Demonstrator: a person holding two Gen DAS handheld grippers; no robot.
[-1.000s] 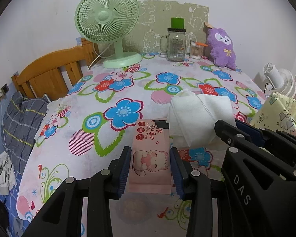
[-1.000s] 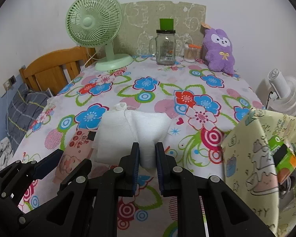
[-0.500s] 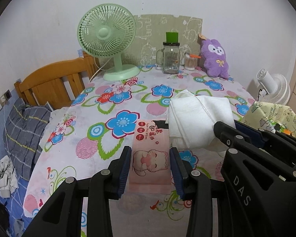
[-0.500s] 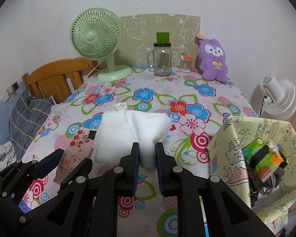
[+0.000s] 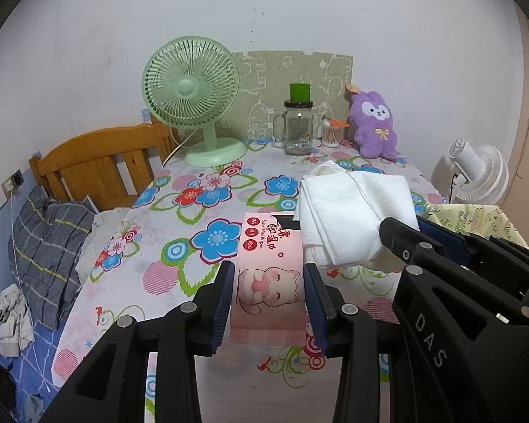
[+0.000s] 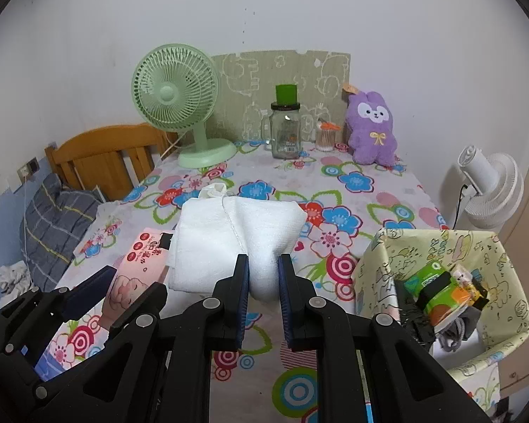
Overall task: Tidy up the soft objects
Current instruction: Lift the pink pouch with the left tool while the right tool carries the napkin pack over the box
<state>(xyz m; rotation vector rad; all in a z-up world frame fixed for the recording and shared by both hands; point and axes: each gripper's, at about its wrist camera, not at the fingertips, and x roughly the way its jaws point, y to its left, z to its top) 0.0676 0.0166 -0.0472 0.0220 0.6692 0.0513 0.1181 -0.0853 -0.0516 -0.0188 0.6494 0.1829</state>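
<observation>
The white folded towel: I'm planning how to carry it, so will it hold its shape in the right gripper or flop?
Probably floppy: the white folded towel bulges where the right gripper pinches it. Its layers splay at the edge, so it may unfold. It looks light, and cloth seems unlikely to slip.

On the tabletop the fan stands at the back left, the jar right of it and the plush toy further right, while the wipes pack sits left of the folded towel, and the bin stands off the right edge.
</observation>
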